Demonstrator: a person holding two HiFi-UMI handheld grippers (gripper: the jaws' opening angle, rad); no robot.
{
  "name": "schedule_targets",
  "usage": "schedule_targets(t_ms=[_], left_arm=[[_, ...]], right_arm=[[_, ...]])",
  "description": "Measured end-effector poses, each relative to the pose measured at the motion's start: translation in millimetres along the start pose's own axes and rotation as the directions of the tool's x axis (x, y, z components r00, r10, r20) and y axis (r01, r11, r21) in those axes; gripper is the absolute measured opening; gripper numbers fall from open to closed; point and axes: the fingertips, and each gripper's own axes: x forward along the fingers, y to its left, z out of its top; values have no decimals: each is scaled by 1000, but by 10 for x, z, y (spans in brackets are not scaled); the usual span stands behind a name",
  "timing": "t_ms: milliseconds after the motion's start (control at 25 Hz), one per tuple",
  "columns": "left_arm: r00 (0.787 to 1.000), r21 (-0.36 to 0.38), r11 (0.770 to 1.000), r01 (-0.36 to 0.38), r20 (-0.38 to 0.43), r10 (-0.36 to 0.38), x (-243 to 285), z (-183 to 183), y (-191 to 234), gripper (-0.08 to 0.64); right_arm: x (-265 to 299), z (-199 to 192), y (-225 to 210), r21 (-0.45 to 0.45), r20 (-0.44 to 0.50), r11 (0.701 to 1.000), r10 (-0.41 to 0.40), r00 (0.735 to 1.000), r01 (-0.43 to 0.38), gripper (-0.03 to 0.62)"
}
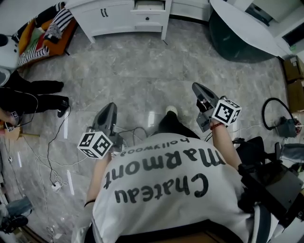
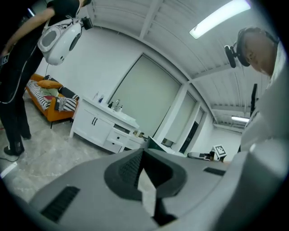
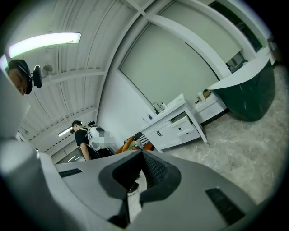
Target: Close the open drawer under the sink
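Note:
The white sink cabinet (image 1: 118,16) stands against the far wall, across the marble floor. One of its middle drawers (image 1: 149,5) is pulled out above a shut one. The same cabinet (image 2: 97,124) shows in the left gripper view with its open drawer (image 2: 121,130), and the cabinet (image 3: 174,128) and its open drawer (image 3: 179,119) show in the right gripper view. My left gripper (image 1: 108,110) (image 2: 143,152) is shut and empty. My right gripper (image 1: 198,88) (image 3: 142,153) is also shut, holding nothing. Both point toward the cabinet from well back, touching nothing.
An orange sofa (image 1: 45,31) with striped cushions sits at the far left. A person in black (image 1: 28,95) stands at the left, with cables (image 1: 57,156) trailing over the floor. A curved white-topped green counter (image 1: 242,33) fills the far right. Black gear (image 1: 270,185) lies at my right.

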Motion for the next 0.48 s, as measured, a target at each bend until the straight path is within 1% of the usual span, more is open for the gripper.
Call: schedule_targets(t_ms=[120,240,360,480], left_arm=[[999,-49,999,11,-43,-13,46,-79,80,8],[997,-52,998,-20,-69,16,158,-76,178,8],[996,-67,997,-46,-77,41,239,-45,250,8],[996,-52,998,-43,-78,39,375,48,343,8]], right_arm=[[134,-84,-17,-27,-65,1000,-12,998,10,8],[296,-38,-82,-51,-92,999,-23,996,18,8],[504,12,-118,-30,-112,1000,-9,994,6,8],[777,87,-172,-7,-116,1000,10,993,-11,8]])
